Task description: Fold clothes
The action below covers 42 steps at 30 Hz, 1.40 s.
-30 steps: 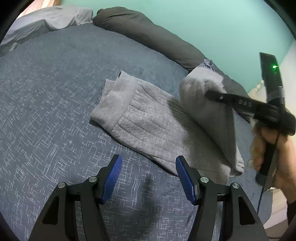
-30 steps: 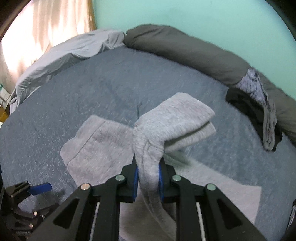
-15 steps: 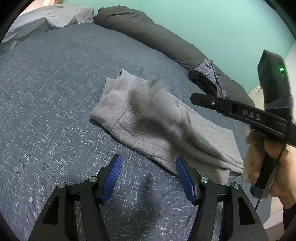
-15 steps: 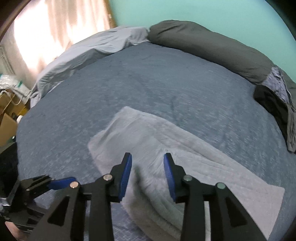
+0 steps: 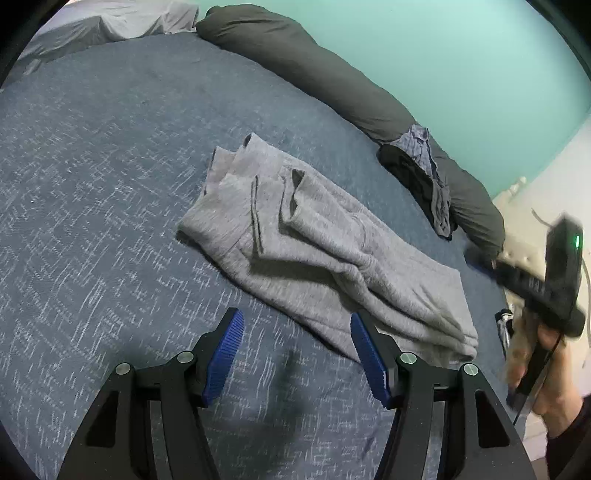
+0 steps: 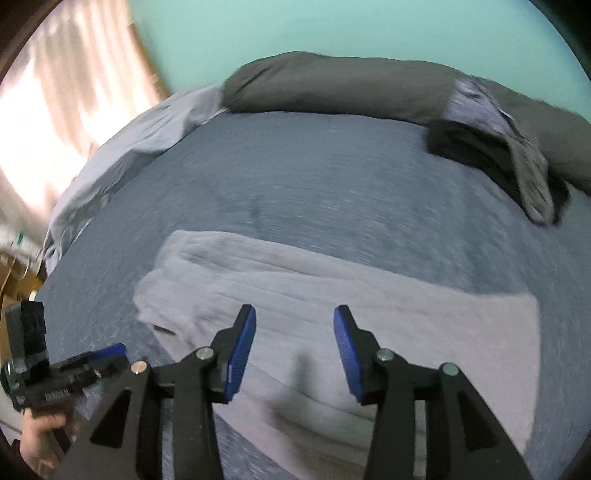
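A grey knit garment [image 5: 317,254] lies on the blue bedspread [image 5: 92,177], one part folded back over the rest. It also shows blurred in the right wrist view [image 6: 332,295]. My left gripper [image 5: 297,352] is open and empty, just short of the garment's near edge. My right gripper [image 6: 293,347] is open and empty, hovering above the garment. The right gripper's body [image 5: 546,284] shows at the right edge of the left wrist view. The left gripper's body [image 6: 55,373] shows low left in the right wrist view.
A long dark grey pillow [image 5: 332,77] runs along the teal wall. A small pile of dark and blue-grey clothes [image 5: 424,173] lies against it. A light grey sheet [image 5: 96,26] is bunched at the far left corner. The bed's edge is at the right.
My right gripper opened and let go of the grey garment's part, which now lies folded over the rest. It then drew back to the right. My left gripper stayed still.
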Available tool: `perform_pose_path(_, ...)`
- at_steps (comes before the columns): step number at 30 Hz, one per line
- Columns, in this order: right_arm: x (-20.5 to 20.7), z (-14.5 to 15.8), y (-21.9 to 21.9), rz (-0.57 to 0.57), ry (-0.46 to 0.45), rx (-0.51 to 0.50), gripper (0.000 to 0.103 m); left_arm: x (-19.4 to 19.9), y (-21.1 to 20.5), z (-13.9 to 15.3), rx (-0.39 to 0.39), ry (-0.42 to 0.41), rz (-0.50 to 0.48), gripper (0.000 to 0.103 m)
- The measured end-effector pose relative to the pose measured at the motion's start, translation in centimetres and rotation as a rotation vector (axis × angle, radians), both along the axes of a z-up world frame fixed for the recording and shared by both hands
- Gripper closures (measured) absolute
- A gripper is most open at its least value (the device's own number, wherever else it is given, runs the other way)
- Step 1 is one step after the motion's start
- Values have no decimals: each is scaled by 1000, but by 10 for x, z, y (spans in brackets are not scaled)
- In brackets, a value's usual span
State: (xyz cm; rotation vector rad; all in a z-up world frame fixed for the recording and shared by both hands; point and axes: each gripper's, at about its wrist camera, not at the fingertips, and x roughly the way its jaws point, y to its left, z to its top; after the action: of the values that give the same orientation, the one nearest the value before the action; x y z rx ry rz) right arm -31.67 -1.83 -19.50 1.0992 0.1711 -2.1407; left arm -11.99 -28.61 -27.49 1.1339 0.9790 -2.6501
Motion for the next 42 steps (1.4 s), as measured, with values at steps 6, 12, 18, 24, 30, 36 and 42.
perform_pose_path(6, -12, -20, 70, -123, -32, 10, 54, -17, -9, -2, 28, 18, 19, 39)
perform_pose_path(12, -29, -40, 137, -255, -72, 15, 53, -35, -18, -4, 38, 18, 35, 39)
perform_pose_path(18, -39, -53, 169, -299, -93, 3, 53, -41, -26, -7, 98, 38, 73, 39)
perform_pose_path(24, -40, -55, 181, -308, -108, -29, 53, -49, -14, -11, 95, -5, 80, 39)
perform_pose_path(30, -41, -54, 179, -292, -107, -46, 53, -45, 1, -11, 121, -34, 47, 39)
perform_pose_path(36, -39, -57, 175, -278, -112, -48, 53, -49, -3, -8, 167, 14, 64, 39)
perform_pose_path(42, -38, -58, 174, -271, -115, -44, 53, -59, -16, -23, 252, 52, 117, 40)
